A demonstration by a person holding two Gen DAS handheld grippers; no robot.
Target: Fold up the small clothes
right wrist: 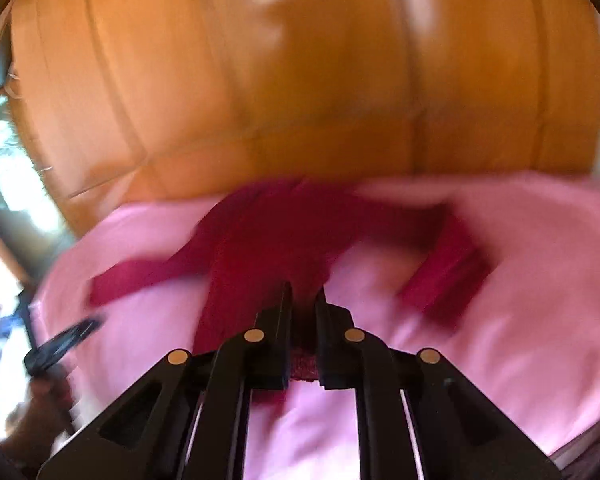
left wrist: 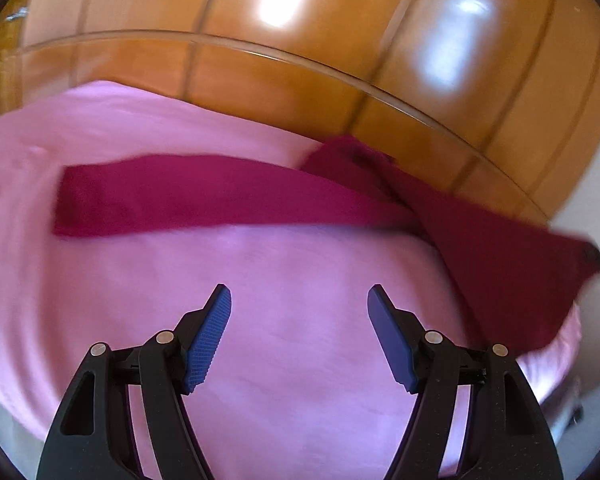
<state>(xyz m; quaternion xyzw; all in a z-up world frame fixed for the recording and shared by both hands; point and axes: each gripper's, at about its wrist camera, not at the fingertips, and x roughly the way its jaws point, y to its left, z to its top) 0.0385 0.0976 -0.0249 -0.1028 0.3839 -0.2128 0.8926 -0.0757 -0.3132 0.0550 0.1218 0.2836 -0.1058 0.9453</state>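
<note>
A dark red garment [left wrist: 228,196] lies spread and rumpled, not yet folded, on a pink cloth [left wrist: 300,320] in front of a wooden panel [left wrist: 300,40]. The right tool [right wrist: 303,300] is clamped on a bunch of it; the left tool [left wrist: 299,300] hangs wide and empty above the pink cloth.

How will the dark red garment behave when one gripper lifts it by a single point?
The dark red garment is probably floppy: it bunches where the right gripper pinches it. Its long strip would likely trail over the pink sheet. It looks thin, so probably light.
</note>
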